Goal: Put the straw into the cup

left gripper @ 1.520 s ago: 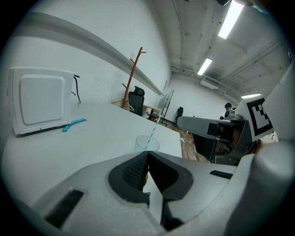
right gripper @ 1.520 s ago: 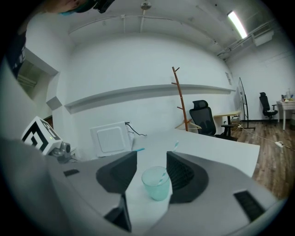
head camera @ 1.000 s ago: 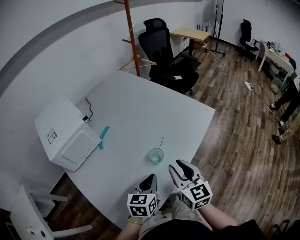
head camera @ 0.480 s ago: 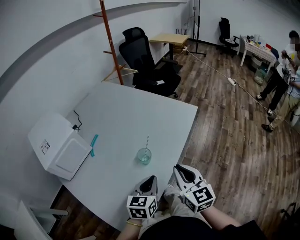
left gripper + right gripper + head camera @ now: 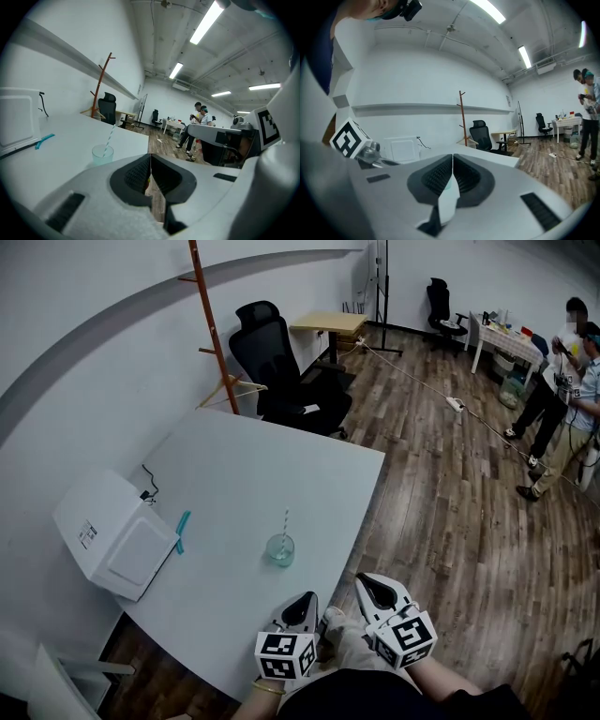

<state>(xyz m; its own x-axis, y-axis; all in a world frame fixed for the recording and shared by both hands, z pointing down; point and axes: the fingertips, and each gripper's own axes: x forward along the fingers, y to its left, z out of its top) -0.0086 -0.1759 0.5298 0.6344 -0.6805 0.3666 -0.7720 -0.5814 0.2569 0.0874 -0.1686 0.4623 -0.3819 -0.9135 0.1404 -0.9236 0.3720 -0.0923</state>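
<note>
- Pulled back since a second ago, the left gripper (image 5: 305,599) and right gripper (image 5: 368,583) sit by the table's (image 5: 281,460) near edge, farther from the cup.
- Cup (image 5: 279,549) stands right of the white box (image 5: 112,532), straw (image 5: 285,524) upright inside. The task looks finished.
- Left gripper: jaws pressed together on nothing, seemingly parked.
- Right gripper: jaws gaped wide a second ago and are now closed and empty, likely retiring after releasing the straw.

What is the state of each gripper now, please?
Left gripper: closed, holding nothing.
Right gripper: closed, holding nothing.
</note>
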